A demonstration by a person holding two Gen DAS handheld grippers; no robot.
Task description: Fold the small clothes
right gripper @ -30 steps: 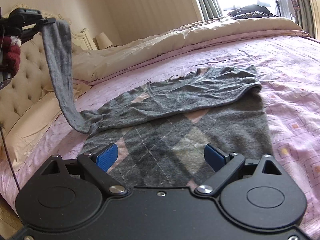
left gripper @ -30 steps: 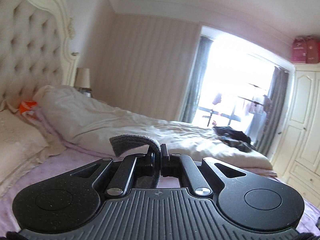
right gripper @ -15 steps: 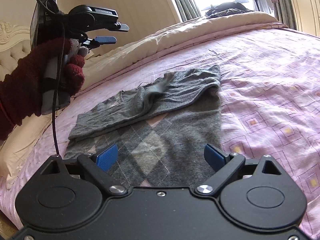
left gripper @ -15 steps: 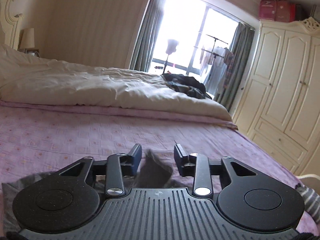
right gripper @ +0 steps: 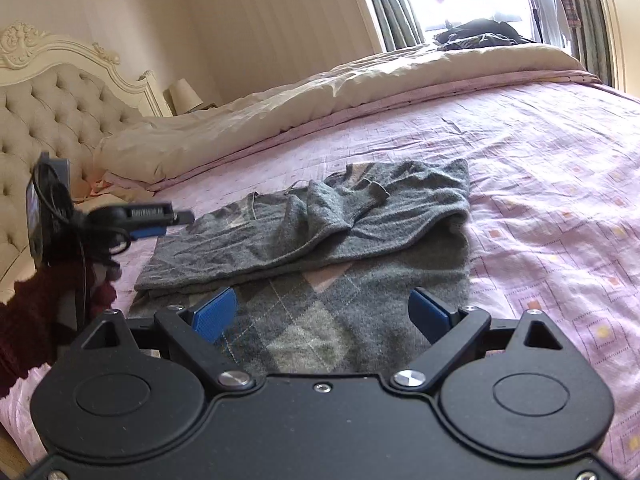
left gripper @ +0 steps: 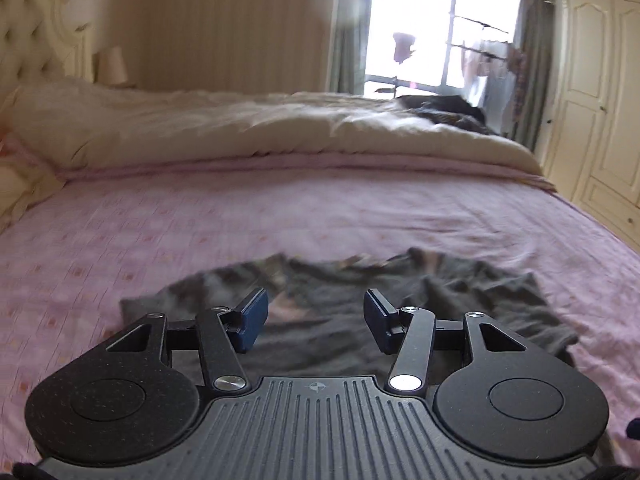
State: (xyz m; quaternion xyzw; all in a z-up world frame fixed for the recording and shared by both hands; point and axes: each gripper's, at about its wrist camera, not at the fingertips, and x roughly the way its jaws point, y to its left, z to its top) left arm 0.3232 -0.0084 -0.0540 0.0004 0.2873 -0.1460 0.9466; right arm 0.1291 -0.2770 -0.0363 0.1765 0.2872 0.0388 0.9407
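Motion blur smears the grey sweater (left gripper: 360, 304) in the left wrist view.

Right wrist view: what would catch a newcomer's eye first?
The grey sweater lying mid-bed on the pink sheet, a sleeve folded across it. Next, the left tongs at its left edge, jaws opening and holding nothing, and the right tongs open over its hem.

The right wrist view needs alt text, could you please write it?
A grey argyle sweater lies on a pink bedspread, one sleeve folded across it. The open right hand-held gripper hovers at its hem; the left hand-held gripper is beside its left edge.
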